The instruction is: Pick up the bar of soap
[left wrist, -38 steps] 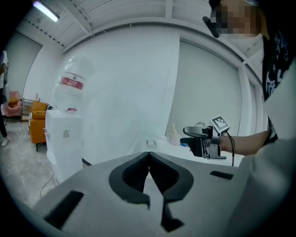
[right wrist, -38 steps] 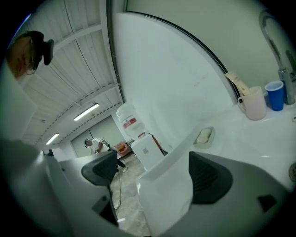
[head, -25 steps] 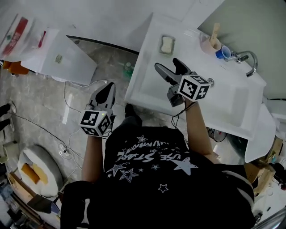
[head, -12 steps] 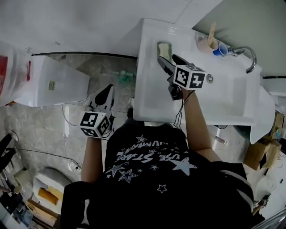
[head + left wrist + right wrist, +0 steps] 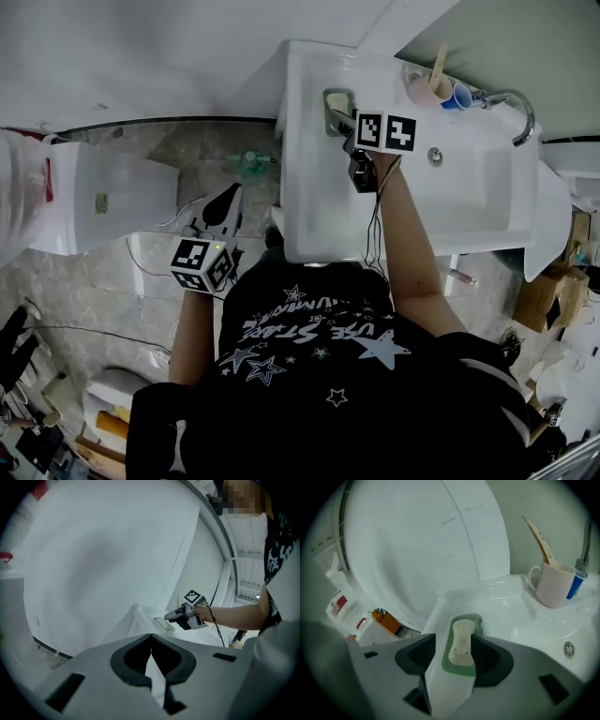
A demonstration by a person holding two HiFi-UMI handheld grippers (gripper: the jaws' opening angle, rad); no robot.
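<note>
White sink: a green soap dish sits on its far left corner ledge, and the pale bar of soap lies lengthwise in the dish. The right gripper straddles the bar with jaws closing, the bar between them but not yet pinched from both sides. The left gripper hangs clenched and empty, off to the sink's left and well apart. Judgement: seat the pads on the bar's long sides, clear of the dish rim. Squeeze evenly, since soap likely slips, then lift straight up so the dish stays put.
</note>
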